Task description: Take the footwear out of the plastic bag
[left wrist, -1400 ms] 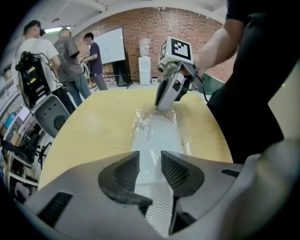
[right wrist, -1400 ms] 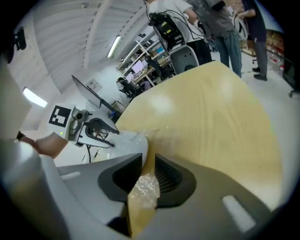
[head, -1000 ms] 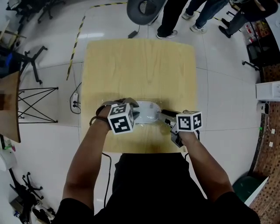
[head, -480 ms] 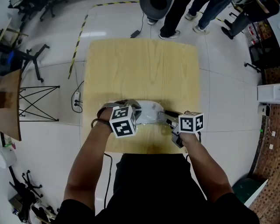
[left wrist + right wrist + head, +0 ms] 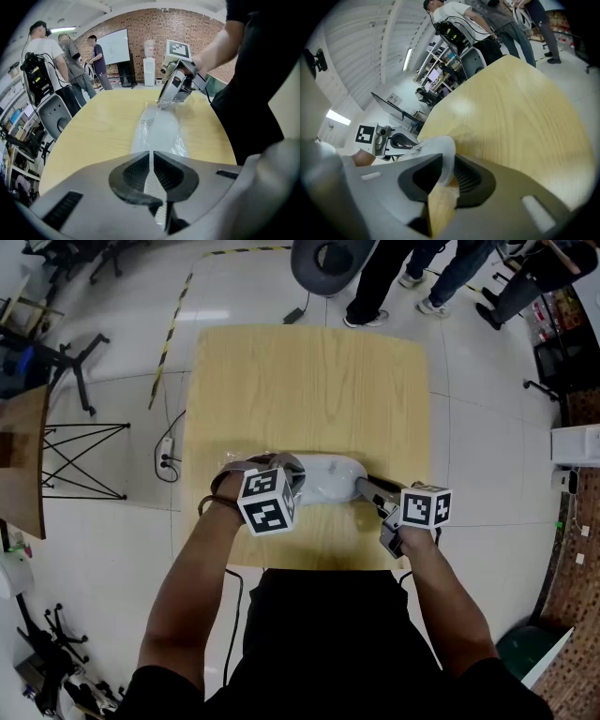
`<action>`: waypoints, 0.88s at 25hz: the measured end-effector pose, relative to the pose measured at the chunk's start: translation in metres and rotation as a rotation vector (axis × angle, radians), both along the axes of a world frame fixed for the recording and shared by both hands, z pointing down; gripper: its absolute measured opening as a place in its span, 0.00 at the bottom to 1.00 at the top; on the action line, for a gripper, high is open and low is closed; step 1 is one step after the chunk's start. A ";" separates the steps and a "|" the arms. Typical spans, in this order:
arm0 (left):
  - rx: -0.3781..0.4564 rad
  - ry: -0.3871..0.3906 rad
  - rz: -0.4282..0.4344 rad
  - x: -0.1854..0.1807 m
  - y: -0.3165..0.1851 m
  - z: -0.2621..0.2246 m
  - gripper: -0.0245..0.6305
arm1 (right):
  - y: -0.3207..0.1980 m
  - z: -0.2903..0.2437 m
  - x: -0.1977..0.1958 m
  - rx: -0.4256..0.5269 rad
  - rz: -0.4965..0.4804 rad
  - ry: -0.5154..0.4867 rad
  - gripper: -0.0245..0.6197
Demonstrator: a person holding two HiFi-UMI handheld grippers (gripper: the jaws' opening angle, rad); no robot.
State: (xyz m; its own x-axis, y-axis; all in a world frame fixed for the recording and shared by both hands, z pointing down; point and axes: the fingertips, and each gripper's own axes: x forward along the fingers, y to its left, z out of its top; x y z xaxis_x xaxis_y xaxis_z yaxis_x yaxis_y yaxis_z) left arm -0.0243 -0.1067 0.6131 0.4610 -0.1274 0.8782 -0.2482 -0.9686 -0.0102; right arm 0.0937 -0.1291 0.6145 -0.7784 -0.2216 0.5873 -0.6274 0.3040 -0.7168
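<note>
Head view: wooden bench point(image 5: 309, 381), bare apart from one item near the person's edge. White footwear point(image 5: 330, 474) lies crosswise there inside a clear plastic bag point(image 5: 323, 499). Left gripper point(image 5: 286, 470) is at the bag's left end, its marker cube towards the person. Right gripper point(image 5: 364, 486) reaches in from the right and meets the bag's right end. Legs of standing people point(image 5: 375, 277) on the floor beyond the far edge.

Left gripper view: the fingers point(image 5: 133, 171) have just been closing and stand narrow, nearly together, with a thin pale strip of the bag pinched between them. The bag runs away along the bench, crinkled film around the white shape inside. Its far end sits at the tips of the right gripper, which tilts down onto it. People stand at the left in the background, with a grey chair point(image 5: 56, 115) in front of them.

Right gripper view: these fingers point(image 5: 468, 176) have also just been closing. They now clamp the white rounded end of the footwear, which fills the gap between the pads; whether film covers that end cannot be told. The left gripper shows at the far end, by the crumpled plastic. Bench surface stretches away on the right.
</note>
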 end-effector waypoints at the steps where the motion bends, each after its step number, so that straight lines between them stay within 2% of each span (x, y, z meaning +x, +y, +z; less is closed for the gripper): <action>1: 0.002 0.000 -0.002 -0.001 0.000 0.000 0.09 | -0.001 -0.001 0.002 0.004 0.003 0.001 0.16; 22: 0.025 -0.022 -0.014 -0.008 0.002 -0.002 0.09 | -0.015 -0.012 0.034 0.060 0.072 0.024 0.16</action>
State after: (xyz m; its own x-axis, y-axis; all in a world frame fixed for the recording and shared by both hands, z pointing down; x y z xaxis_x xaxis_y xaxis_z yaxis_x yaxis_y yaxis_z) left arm -0.0324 -0.1051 0.6115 0.4400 -0.1563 0.8843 -0.2617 -0.9643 -0.0402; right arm 0.1278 -0.1437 0.6021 -0.7447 -0.3122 0.5898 -0.6664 0.2994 -0.6829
